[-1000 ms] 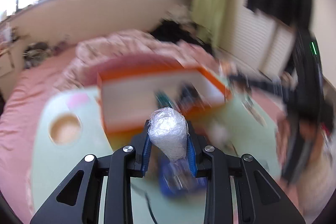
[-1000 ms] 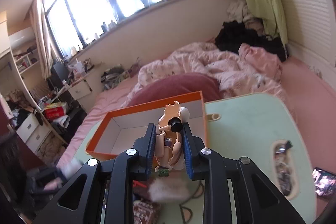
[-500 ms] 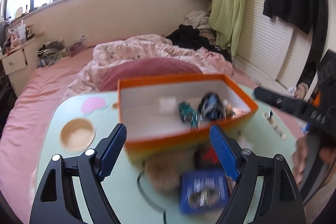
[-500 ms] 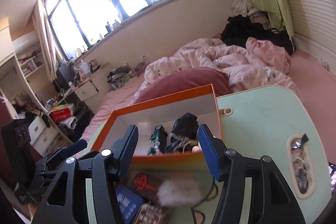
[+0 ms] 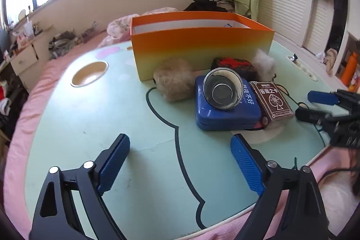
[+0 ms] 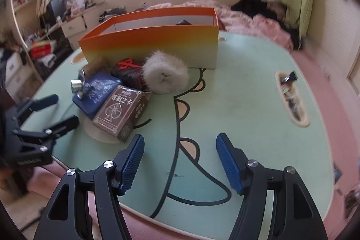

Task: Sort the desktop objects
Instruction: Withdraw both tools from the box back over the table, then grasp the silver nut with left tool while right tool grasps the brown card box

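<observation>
We're between picks: both grippers, left and right, are empty, fingers spreading. Next, grab the card box for the orange box.

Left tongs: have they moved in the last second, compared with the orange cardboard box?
Yes. The left tongs dropped below the orange cardboard box rim and backed away, opening, empty.
</observation>
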Demonstrator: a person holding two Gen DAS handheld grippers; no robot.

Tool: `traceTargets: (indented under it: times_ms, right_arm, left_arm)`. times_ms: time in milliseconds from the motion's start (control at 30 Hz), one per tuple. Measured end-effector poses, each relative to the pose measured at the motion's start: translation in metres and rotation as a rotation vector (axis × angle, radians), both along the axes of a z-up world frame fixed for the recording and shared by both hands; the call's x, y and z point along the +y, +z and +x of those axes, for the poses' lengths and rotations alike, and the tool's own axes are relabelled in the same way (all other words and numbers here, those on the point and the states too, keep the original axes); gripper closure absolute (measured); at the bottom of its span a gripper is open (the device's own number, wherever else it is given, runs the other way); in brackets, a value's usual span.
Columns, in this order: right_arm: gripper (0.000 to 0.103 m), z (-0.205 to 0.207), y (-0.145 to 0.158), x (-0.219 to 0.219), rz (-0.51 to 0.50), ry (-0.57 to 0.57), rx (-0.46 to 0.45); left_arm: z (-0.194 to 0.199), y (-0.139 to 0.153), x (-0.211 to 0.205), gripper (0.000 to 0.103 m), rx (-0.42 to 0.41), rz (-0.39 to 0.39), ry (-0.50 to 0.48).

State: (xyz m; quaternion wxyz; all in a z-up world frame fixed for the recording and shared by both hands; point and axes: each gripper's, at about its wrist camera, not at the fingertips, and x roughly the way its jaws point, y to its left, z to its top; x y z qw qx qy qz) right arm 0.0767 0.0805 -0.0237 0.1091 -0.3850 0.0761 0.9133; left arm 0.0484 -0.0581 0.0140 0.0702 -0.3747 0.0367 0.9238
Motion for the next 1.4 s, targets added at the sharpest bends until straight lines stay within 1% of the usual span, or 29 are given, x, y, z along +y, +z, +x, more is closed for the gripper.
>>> traceTargets:
  times_ms: [33, 67, 133, 167, 267, 433, 500, 533, 733, 800, 833, 867, 900, 933, 967, 1000, 1033, 1067, 1100, 1133, 1167, 1233, 1267, 1367, 1400]
  right_arm:
    - [0.025, 0.0, -0.002, -0.003, 0.012, 0.0, 0.006]
    - [0.017, -0.001, -0.004, -0.005, 0.017, 0.003, 0.01]
    - [0.009, -0.002, -0.007, -0.009, 0.021, 0.018, 0.013]
    - [0.006, -0.003, -0.008, -0.01, 0.02, 0.024, 0.012]
    - [0.002, -0.004, -0.009, -0.009, 0.016, 0.04, 0.007]
    - [0.0, -0.005, -0.01, -0.009, 0.016, 0.043, 0.007]
    - [0.0, -0.005, -0.01, -0.009, 0.017, 0.042, 0.006]
    - [0.0, -0.005, -0.01, -0.009, 0.017, 0.043, 0.007]
    - [0.0, -0.006, -0.009, -0.008, 0.017, 0.043, 0.009]
    - [0.0, -0.006, -0.008, -0.009, 0.017, 0.042, 0.009]
    - [0.0, -0.006, -0.008, -0.009, 0.017, 0.042, 0.009]
    - [0.0, -0.006, -0.008, -0.009, 0.017, 0.042, 0.009]
    - [0.0, -0.006, -0.008, -0.009, 0.017, 0.042, 0.01]
    - [0.0, -0.006, -0.008, -0.009, 0.017, 0.042, 0.009]
    - [0.0, -0.006, -0.008, -0.009, 0.017, 0.042, 0.009]
    - [0.0, -0.006, -0.008, -0.009, 0.017, 0.042, 0.009]
    - [0.0, -0.006, -0.008, -0.009, 0.017, 0.042, 0.01]
    - [0.0, -0.006, -0.008, -0.009, 0.017, 0.042, 0.011]
    - [0.0, -0.006, -0.008, -0.008, 0.013, 0.044, 0.013]
    - [0.0, -0.006, -0.004, -0.008, 0.005, 0.05, 0.017]
    - [0.002, -0.005, -0.001, -0.007, -0.017, 0.06, 0.028]
    - [0.005, -0.004, 0.006, -0.002, -0.1, 0.08, 0.073]
    - [0.005, -0.004, 0.012, -0.001, -0.132, 0.082, 0.098]
    - [0.005, -0.012, 0.029, -0.005, -0.168, 0.129, 0.141]
    - [0.005, -0.019, 0.033, -0.007, -0.186, 0.164, 0.146]
  left_arm:
    - [-0.001, -0.002, -0.001, 0.0, -0.001, -0.003, 0.01]
    - [-0.002, -0.004, -0.002, 0.0, 0.005, 0.001, 0.013]
    - [-0.001, -0.006, -0.003, 0.0, 0.012, 0.001, 0.012]
    - [-0.002, -0.006, -0.003, 0.0, 0.013, 0.001, 0.011]
    - [0.002, -0.004, 0.0, 0.0, 0.019, 0.0, 0.008]
    - [0.005, -0.001, 0.001, 0.0, 0.02, -0.002, 0.007]
    - [0.004, 0.002, 0.001, 0.0, 0.021, -0.014, 0.033]
    - [0.005, 0.005, 0.001, 0.0, 0.033, -0.013, 0.042]
    - [0.001, 0.035, 0.003, 0.0, 0.107, 0.066, 0.013]
    - [-0.011, 0.04, 0.01, 0.001, 0.115, 0.055, -0.001]
    - [-0.018, 0.04, 0.016, 0.005, 0.106, 0.038, -0.009]
    - [-0.022, 0.039, 0.019, 0.018, 0.097, 0.033, -0.018]
    - [-0.026, 0.037, 0.022, 0.026, 0.081, 0.032, -0.028]
    - [-0.029, 0.034, 0.025, 0.037, 0.061, 0.034, -0.037]
    - [-0.03, 0.03, 0.028, 0.046, 0.045, 0.036, -0.046]
    - [-0.03, 0.026, 0.03, 0.05, 0.033, 0.034, -0.053]
    - [-0.027, 0.026, 0.031, 0.055, 0.045, 0.045, -0.06]
    - [-0.023, 0.026, 0.03, 0.063, 0.054, 0.048, -0.06]
    - [-0.021, 0.026, 0.029, 0.068, 0.058, 0.05, -0.057]
    - [-0.018, 0.027, 0.025, 0.072, 0.063, 0.052, -0.046]
    - [-0.015, 0.028, 0.023, 0.072, 0.067, 0.057, -0.04]
    - [-0.009, 0.027, 0.016, 0.072, 0.069, 0.083, -0.036]
    - [-0.006, 0.026, 0.012, 0.072, 0.064, 0.1, -0.033]
    - [0.003, 0.024, 0.005, 0.072, 0.068, 0.109, -0.031]
    - [0.004, 0.024, 0.004, 0.072, 0.068, 0.106, -0.031]
